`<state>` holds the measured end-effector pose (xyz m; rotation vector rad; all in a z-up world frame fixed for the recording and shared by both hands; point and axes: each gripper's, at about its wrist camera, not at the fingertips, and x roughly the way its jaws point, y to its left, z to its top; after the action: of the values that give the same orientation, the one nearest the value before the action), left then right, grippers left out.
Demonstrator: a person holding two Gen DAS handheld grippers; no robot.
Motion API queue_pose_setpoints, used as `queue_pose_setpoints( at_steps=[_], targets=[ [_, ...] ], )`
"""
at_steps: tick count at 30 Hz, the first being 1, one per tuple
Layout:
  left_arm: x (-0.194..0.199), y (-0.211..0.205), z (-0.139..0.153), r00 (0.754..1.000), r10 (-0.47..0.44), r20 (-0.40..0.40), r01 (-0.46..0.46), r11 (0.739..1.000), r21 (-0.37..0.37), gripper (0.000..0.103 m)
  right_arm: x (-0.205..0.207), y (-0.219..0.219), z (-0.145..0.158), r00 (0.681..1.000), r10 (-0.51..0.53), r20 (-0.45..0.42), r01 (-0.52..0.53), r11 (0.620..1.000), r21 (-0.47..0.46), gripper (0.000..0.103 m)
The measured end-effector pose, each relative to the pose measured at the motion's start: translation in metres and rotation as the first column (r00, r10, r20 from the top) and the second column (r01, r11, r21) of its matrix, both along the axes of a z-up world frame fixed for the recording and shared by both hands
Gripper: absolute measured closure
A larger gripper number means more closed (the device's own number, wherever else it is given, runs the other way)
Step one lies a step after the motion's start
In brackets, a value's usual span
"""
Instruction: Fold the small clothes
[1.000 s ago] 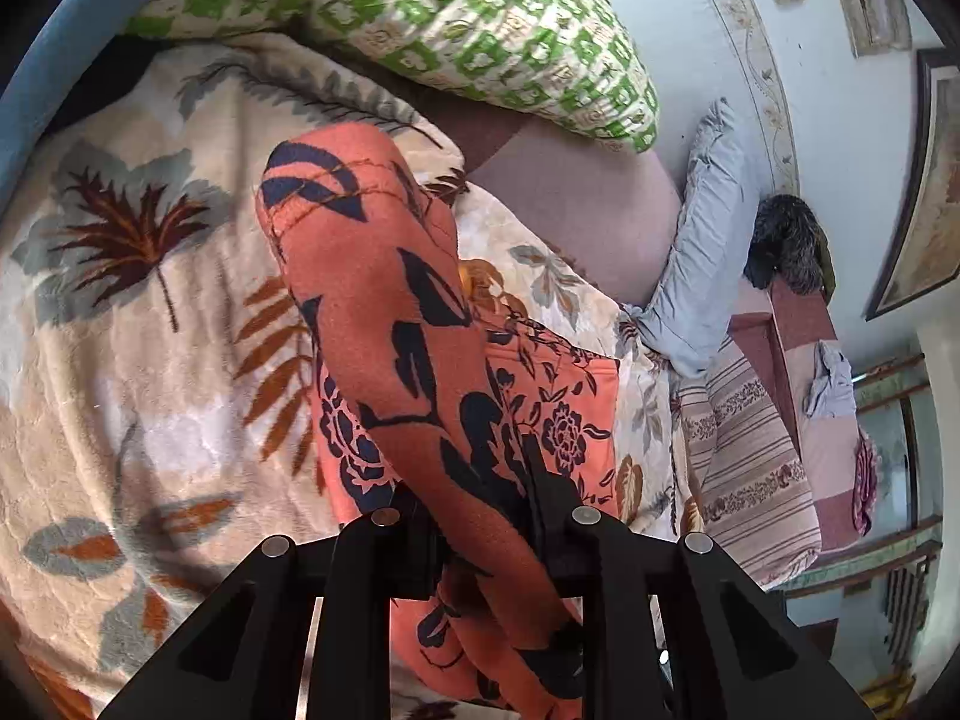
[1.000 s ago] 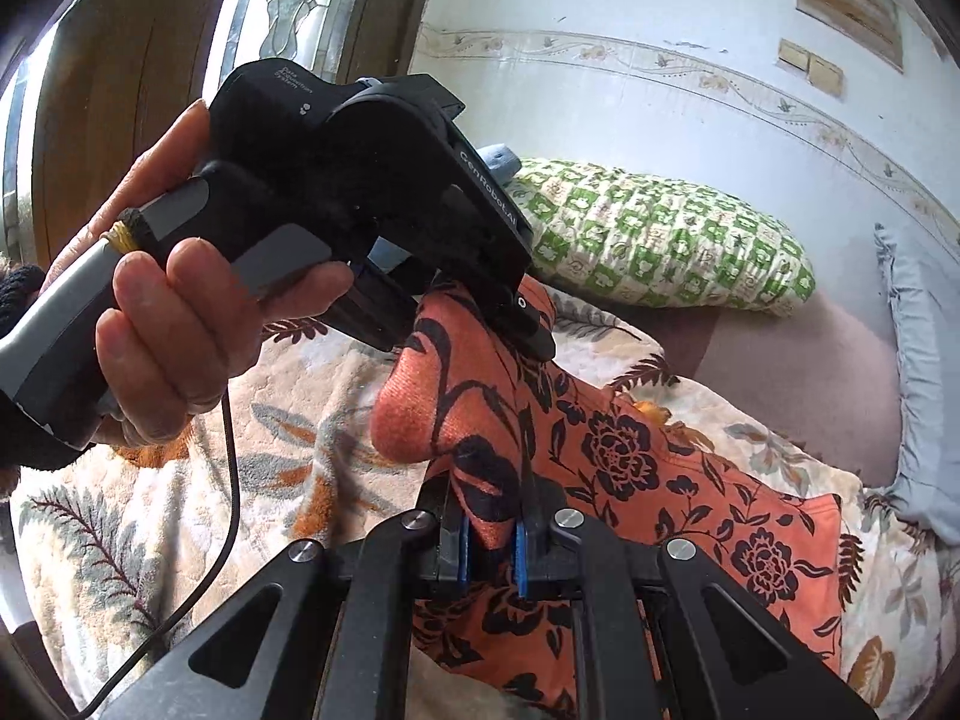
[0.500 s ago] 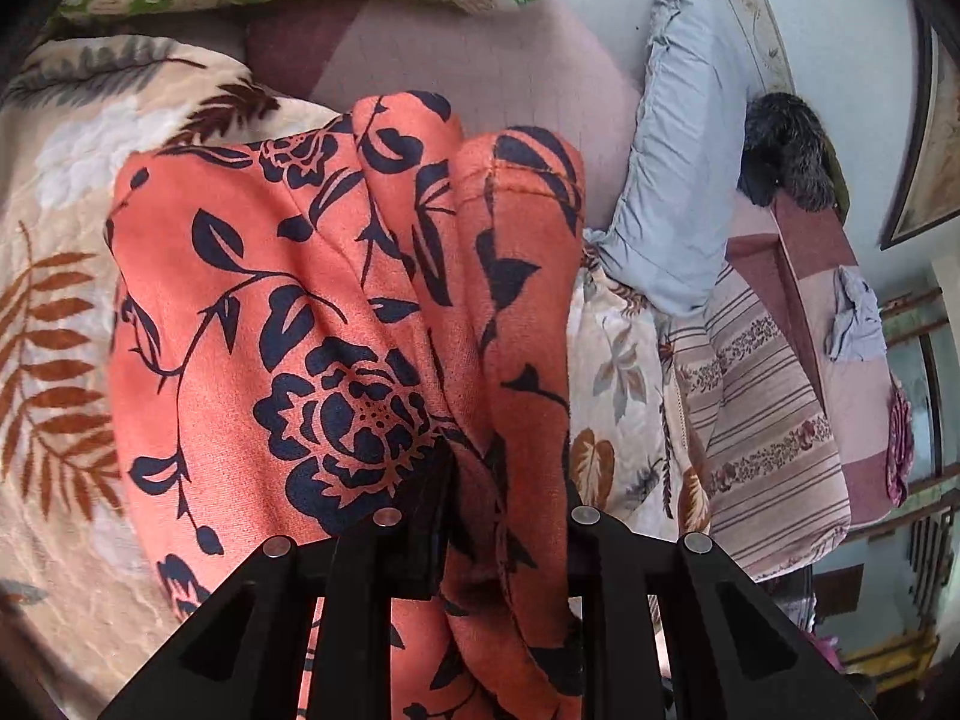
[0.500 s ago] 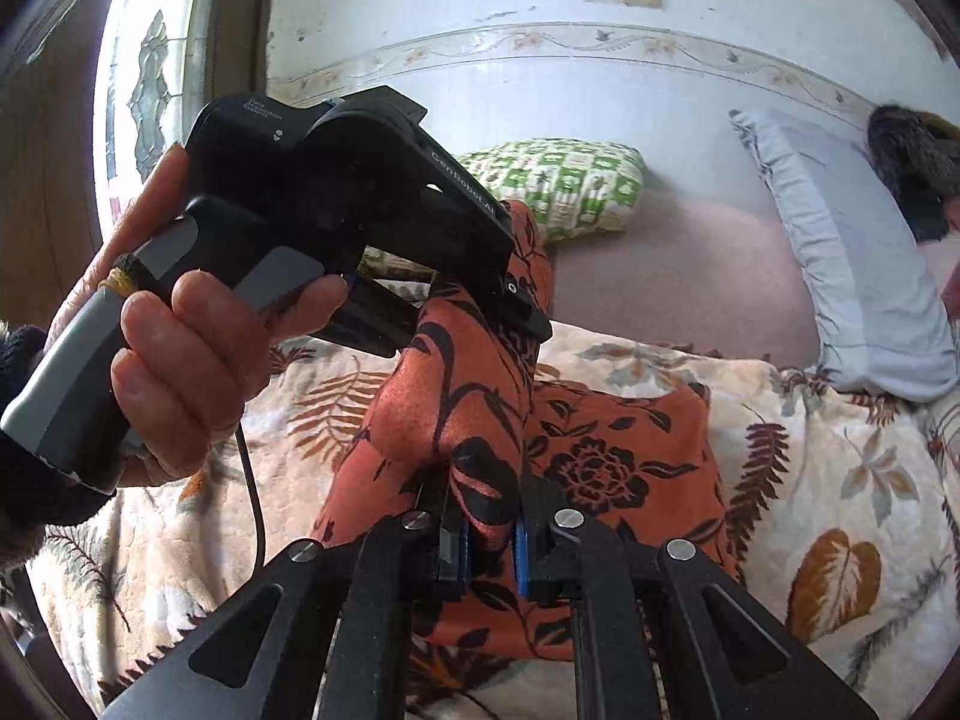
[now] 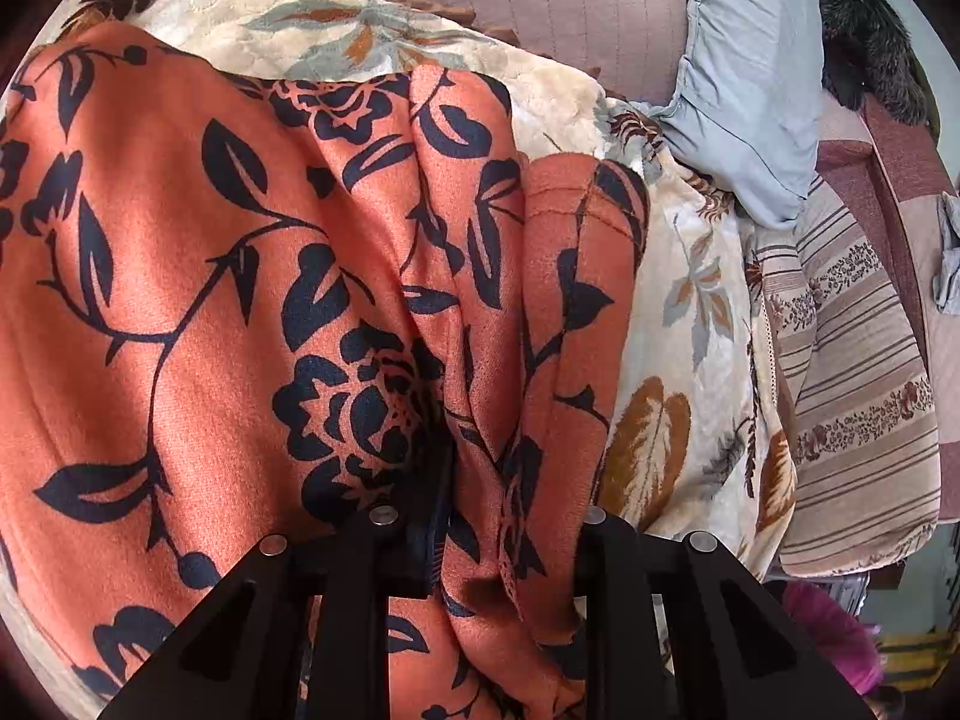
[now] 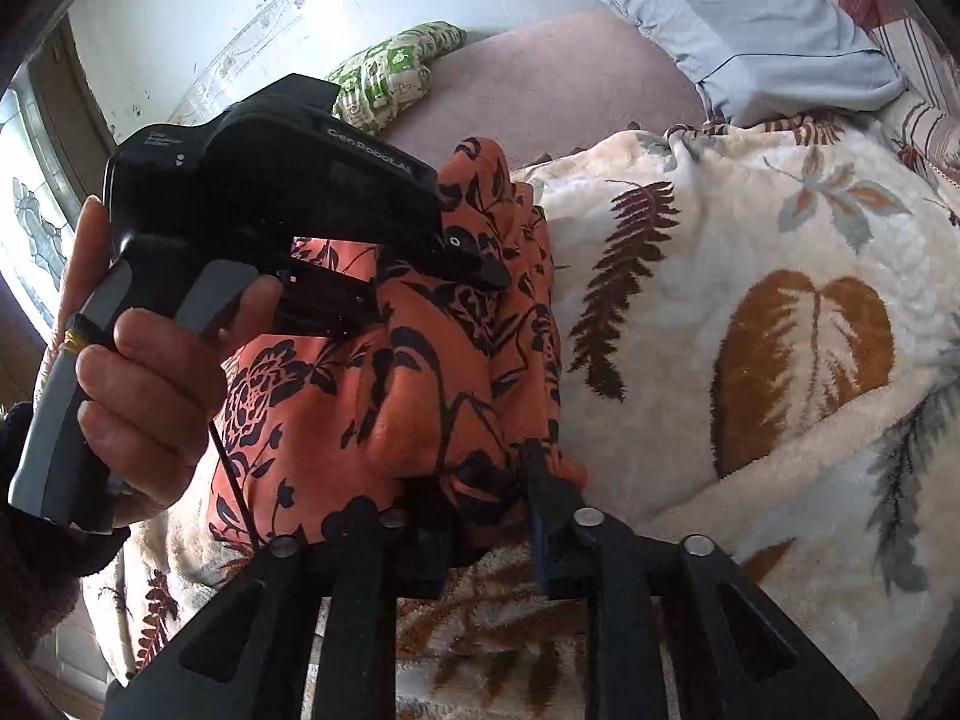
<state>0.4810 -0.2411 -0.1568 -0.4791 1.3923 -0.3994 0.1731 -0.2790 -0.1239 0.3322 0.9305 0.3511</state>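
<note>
The small garment (image 5: pixel 240 276) is orange cloth with a dark navy flower print, lying folded over on a cream leaf-print blanket (image 5: pixel 678 312). My left gripper (image 5: pixel 492 540) is shut on a bunched fold of it, with cloth draped over the fingers. In the right wrist view the garment (image 6: pixel 420 384) lies left of centre. My right gripper (image 6: pixel 486 516) is shut on its near edge, low on the blanket (image 6: pixel 780 360). The left gripper's black body (image 6: pixel 282 180) and the hand holding it show just beyond.
A light blue pillow (image 5: pixel 744 72) lies at the far right of the bed, with a green patterned pillow (image 6: pixel 390 72) by the wall. A mauve bedsheet (image 5: pixel 540 6) lies beyond the blanket. A striped cloth (image 5: pixel 852 384) hangs at the bed's right edge.
Both grippers have carried the garment's held edge over and down onto the rest of it. The cloth now lies lower and flatter on the blanket. Both stay shut.
</note>
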Motion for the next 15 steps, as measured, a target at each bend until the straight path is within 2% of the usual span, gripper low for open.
queue_pose_setpoints(
  at_steps=[1, 3, 5, 9, 11, 13, 15],
  targets=[
    [-0.002, 0.0, 0.005, 1.0, -0.004, -0.004, 0.004, 1.0, 0.006, 0.08, 0.0, -0.001, 0.001, 1.0, 0.003, -0.003, -0.003, 1.0, 0.01, 0.074],
    [-0.016, 0.006, 0.019, 1.0, -0.01, -0.006, 0.01, 1.0, 0.003, 0.08, 0.003, -0.001, 0.004, 1.0, 0.018, -0.018, -0.017, 0.999, 0.033, 0.066],
    [-0.029, 0.024, 0.037, 1.0, -0.012, 0.004, 0.012, 1.0, -0.023, 0.08, 0.002, -0.003, 0.01, 0.999, 0.035, -0.031, -0.034, 0.998, 0.06, 0.054],
    [-0.055, 0.07, 0.071, 0.996, 0.037, 0.075, -0.029, 0.993, -0.11, 0.074, -0.005, -0.009, 0.034, 0.997, 0.075, -0.005, -0.074, 0.994, 0.085, 0.052],
    [-0.064, 0.095, 0.084, 0.992, 0.072, 0.106, -0.058, 0.99, -0.131, 0.073, -0.005, -0.014, 0.046, 0.998, 0.067, 0.004, -0.067, 0.993, 0.094, 0.05],
    [-0.068, 0.12, 0.093, 0.982, 0.115, 0.15, -0.097, 0.988, -0.117, 0.07, 0.0, -0.024, 0.058, 1.0, 0.028, 0.012, -0.029, 0.99, 0.136, 0.048],
    [-0.07, 0.145, 0.094, 0.971, 0.17, 0.167, -0.159, 0.984, -0.075, 0.062, 0.012, -0.036, 0.069, 0.999, -0.043, 0.018, 0.039, 0.98, 0.198, 0.044]
  ],
)
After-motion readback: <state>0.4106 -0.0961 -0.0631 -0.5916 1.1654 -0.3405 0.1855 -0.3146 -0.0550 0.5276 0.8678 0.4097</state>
